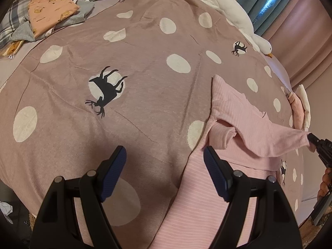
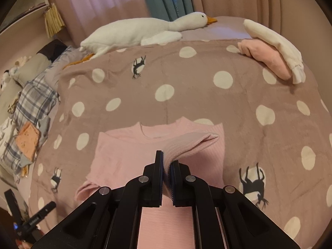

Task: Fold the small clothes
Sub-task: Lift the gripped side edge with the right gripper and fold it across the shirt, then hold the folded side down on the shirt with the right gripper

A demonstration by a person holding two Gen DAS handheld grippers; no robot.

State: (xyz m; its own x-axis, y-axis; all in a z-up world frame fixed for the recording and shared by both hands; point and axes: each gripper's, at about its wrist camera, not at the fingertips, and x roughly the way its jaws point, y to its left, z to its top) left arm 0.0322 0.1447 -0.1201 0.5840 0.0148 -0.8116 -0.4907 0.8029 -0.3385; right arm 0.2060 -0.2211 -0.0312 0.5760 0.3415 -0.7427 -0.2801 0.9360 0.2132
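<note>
On a dotted blanket [image 1: 145, 41] covering a bed, the left gripper [image 1: 165, 172] hovers with its jaws wide apart and empty over the edge of a pink shirt [image 1: 238, 108] lying flat, while the right gripper [image 2: 167, 166] pinches the shirt's sleeve [image 2: 191, 143], lifted across the body.
</note>
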